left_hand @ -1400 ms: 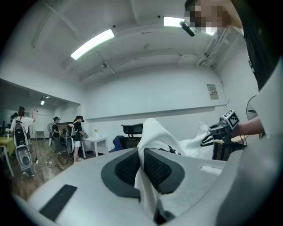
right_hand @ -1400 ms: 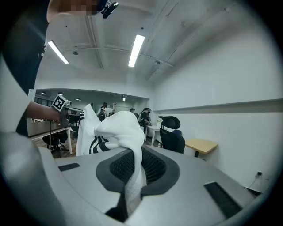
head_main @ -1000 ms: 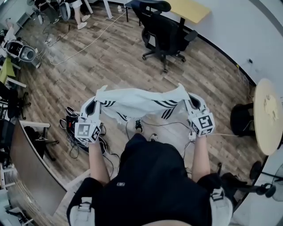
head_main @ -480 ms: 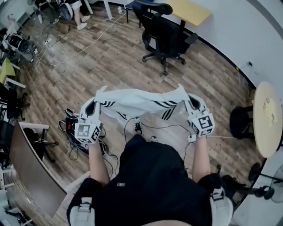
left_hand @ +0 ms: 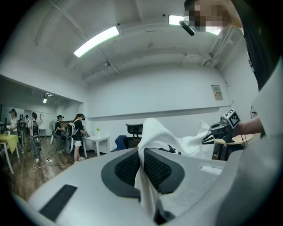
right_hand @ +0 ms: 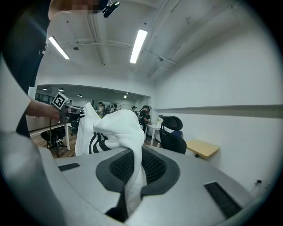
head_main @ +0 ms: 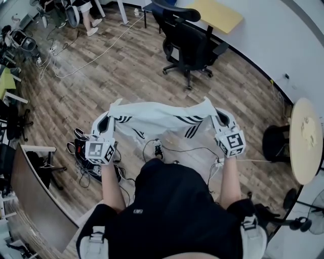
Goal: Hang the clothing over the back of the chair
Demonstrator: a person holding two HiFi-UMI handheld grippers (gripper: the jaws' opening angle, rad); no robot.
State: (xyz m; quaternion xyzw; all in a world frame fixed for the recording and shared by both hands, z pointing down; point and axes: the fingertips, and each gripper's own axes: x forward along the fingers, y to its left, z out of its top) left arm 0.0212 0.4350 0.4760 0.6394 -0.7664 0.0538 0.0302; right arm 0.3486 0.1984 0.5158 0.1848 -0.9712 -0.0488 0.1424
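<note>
Clothing (head_main: 160, 117) in left tongs (head_main: 112, 108) (right tongs (head_main: 209, 104))

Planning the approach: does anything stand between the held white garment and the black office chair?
Nothing visible does. Only wood floor lies between the white garment and the black office chair ahead.

A: What's held up there?

B: A white garment (head_main: 161, 115) with black stripes, stretched between the left gripper (head_main: 111, 114) and the right gripper (head_main: 213, 113), each pinching one top corner; the middle sags.

A: And the chair?

B: A black office chair (head_main: 190, 42) stands well apart, farther across the wooden floor (head_main: 142, 76), beside a yellow desk (head_main: 216, 13).

A: Anything else?

B: Tangled cables (head_main: 85, 158) lie on the floor under the left gripper, and a round table (head_main: 305, 139) shows at the right edge.
</note>
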